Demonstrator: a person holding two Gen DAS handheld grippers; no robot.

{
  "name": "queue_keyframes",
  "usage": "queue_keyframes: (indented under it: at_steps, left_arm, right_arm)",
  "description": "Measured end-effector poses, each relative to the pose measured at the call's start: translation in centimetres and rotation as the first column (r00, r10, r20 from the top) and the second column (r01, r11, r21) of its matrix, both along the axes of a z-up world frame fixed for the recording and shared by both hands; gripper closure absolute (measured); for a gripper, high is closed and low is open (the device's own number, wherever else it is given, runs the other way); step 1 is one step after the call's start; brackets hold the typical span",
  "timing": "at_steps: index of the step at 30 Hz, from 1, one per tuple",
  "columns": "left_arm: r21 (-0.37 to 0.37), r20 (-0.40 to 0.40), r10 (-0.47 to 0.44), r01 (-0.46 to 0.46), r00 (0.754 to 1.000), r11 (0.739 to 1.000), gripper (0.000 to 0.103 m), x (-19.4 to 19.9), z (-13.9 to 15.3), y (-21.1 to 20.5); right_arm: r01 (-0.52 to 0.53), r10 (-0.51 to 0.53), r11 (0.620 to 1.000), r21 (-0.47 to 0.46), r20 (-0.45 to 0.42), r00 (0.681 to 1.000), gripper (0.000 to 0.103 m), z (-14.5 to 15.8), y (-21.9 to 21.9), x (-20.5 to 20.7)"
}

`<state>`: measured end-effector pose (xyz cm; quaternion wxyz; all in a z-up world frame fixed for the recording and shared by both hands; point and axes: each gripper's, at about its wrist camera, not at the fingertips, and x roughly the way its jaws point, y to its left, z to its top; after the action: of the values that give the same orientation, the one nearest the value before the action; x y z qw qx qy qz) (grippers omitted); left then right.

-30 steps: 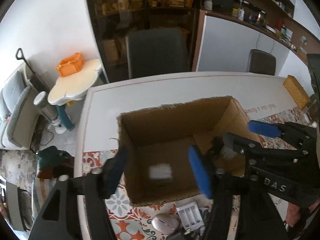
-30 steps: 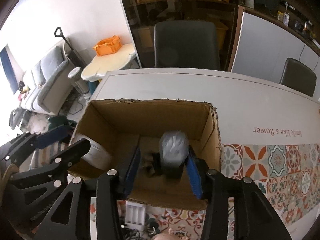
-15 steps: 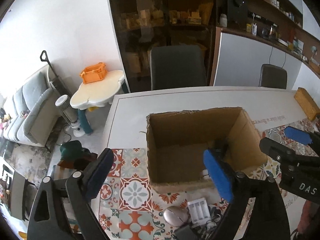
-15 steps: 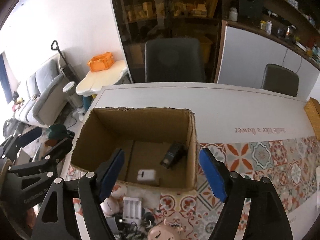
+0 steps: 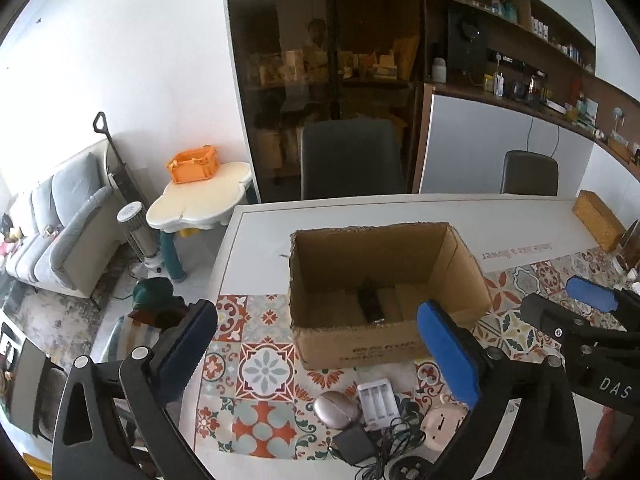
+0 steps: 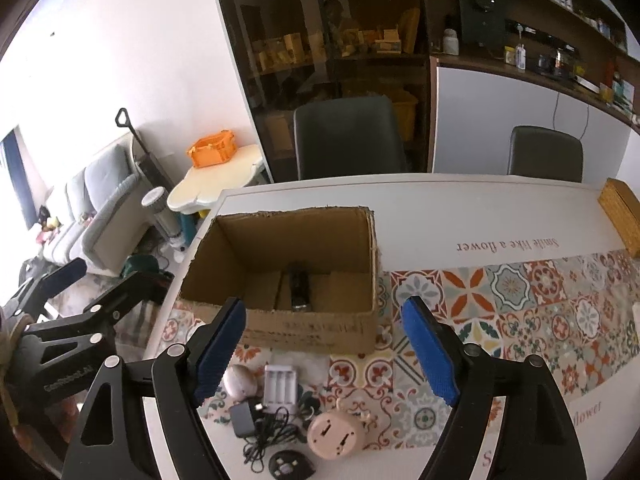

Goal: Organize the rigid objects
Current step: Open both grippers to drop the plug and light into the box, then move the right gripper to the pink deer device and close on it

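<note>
So from my end the big white table (image 6: 460,208) fills most of both feeds, with a patterned tile mat (image 6: 520,300) across the near part; the open cardboard box (image 6: 312,328) sits on it, near wall facing me, and I can see 1 dark oblong gadget (image 6: 299,290) lying on the box floor toward the back; can't tell what it is exactly; my left gripper (image 5: 320,356) hangs above and short of the box with jaws that have just been opening and now stand very wide, nothing between the blue pads, just the mat and the box front showing through; my right gripper (image 6: 326,352) is the same story, jaws have just been opening, a bit less wide than the left, nothing held; in front of the box, on the mat's near edge, there's the leftover pile: a round pinkish thing (image 6: 338,436) with slots on its face, a white battery charger (image 6: 280,386) with 3 bays just beside a pale oval mouse (image 6: 239,380), a small black adapter (image 6: 242,420) with its tangled black cable (image 6: 272,436), and a little dark round disc (image 6: 290,466) nearest to me.
</note>
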<state>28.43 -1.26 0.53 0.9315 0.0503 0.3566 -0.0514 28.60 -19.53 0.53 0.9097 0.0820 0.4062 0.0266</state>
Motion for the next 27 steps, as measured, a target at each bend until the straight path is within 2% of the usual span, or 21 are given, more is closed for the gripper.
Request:
queue_keyframes:
  at_steps: [9, 22, 27]
  left_arm:
    - [0.003, -0.037, 0.026, -0.025, 0.999, 1.0, 0.001, -3.3, -1.9, 0.0]
    - [0.055, -0.095, 0.047, -0.042, 0.994, 0.998, 0.001, -6.2, -5.5, 0.4]
    - [0.063, -0.143, 0.05, -0.042, 0.988, 0.997, 0.001, -6.9, -7.1, 0.4]
  right_arm:
    - [-0.001, 0.001, 1.0, -0.024, -0.002, 1.0, 0.022, -1.1, 0.4, -3.2]
    - [-0.044, 0.041, 0.998, -0.034, -0.1, 0.994, 0.022, -4.5, 1.0, -5.7]
    - [-0.061, 0.055, 0.997, -0.041, -0.147, 0.988, 0.022, -6.0, 1.4, -6.3]
